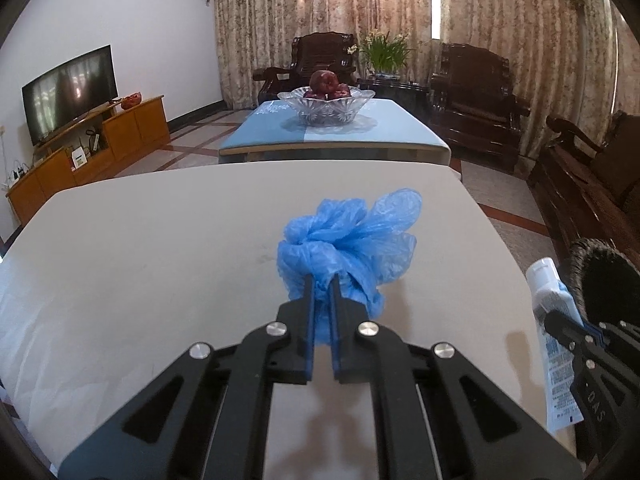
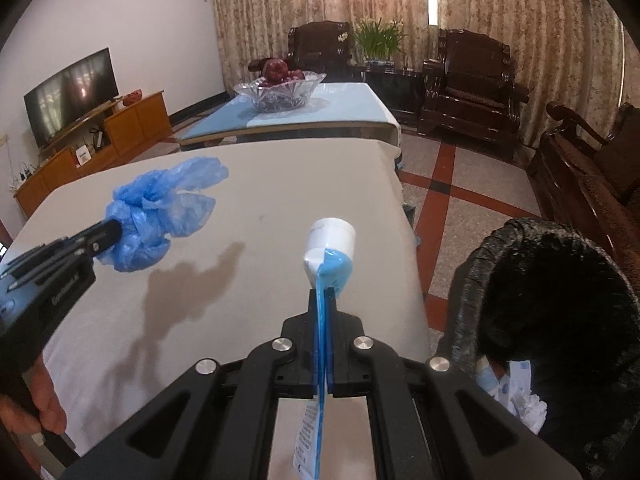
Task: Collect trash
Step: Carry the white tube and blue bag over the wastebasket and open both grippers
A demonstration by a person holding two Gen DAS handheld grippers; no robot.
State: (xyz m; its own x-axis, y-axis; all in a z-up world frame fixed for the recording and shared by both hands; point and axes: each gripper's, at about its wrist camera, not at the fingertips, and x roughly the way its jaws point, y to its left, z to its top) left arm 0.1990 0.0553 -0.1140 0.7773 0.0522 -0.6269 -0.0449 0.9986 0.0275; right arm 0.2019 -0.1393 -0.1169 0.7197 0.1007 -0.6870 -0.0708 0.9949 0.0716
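Beige tabletop (image 1: 160, 260) fills the foreground, with a glass fruit bowl (image 1: 326, 106) on the blue table behind. Left gripper (image 1: 323, 280) is clenched on a crumpled blue plastic bag (image 1: 344, 240), held above the table, its loose ends fanning forward and right. Right gripper (image 2: 323, 294) pinches a flattened white-and-blue tube (image 2: 330, 256) edge-on, long axis running along the fingers, white cap pointing forward and away. Dark woven bin (image 2: 540, 320) sits just right of the table, paper scraps inside.
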